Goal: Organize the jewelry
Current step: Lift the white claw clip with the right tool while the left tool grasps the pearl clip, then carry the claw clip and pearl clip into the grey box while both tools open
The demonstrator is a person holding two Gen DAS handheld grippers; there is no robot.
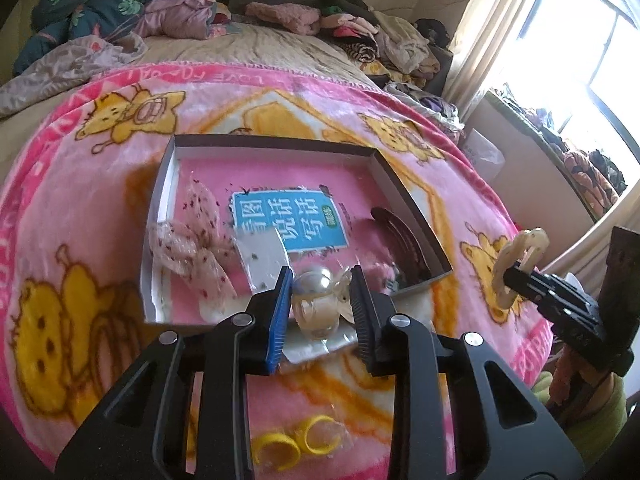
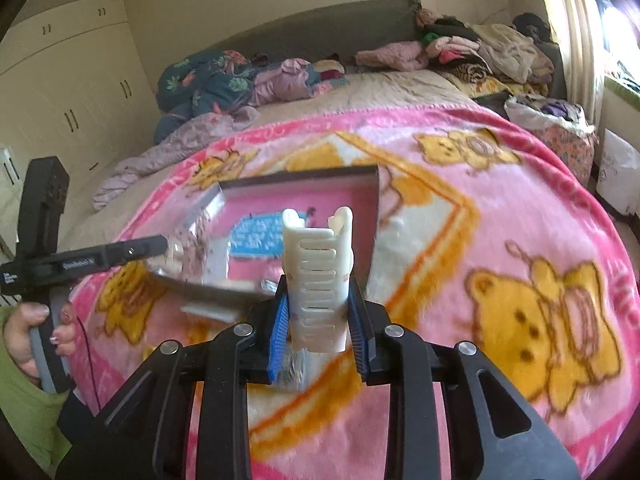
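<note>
My left gripper (image 1: pixel 319 291) is shut on a pearl hair clip (image 1: pixel 316 300) in a clear packet, held over the near edge of the shallow box (image 1: pixel 386 176). The box has a pink floor with a blue label (image 1: pixel 288 220). It holds a spotted sheer bow (image 1: pixel 192 236) and a dark comb-like piece (image 1: pixel 404 236). My right gripper (image 2: pixel 318 312) is shut on a cream claw hair clip (image 2: pixel 318 276), upright, just right of the box (image 2: pixel 374 216). The cream clip also shows in the left wrist view (image 1: pixel 516 264), as does the left gripper in the right wrist view (image 2: pixel 160 246).
The box lies on a pink bear-print blanket (image 1: pixel 80 200) over a bed. A packet of yellow rings (image 1: pixel 296 440) lies on the blanket under my left gripper. Clothes and bedding (image 1: pixel 120 12) are piled at the bed's far end. A window (image 1: pixel 580 40) is at right.
</note>
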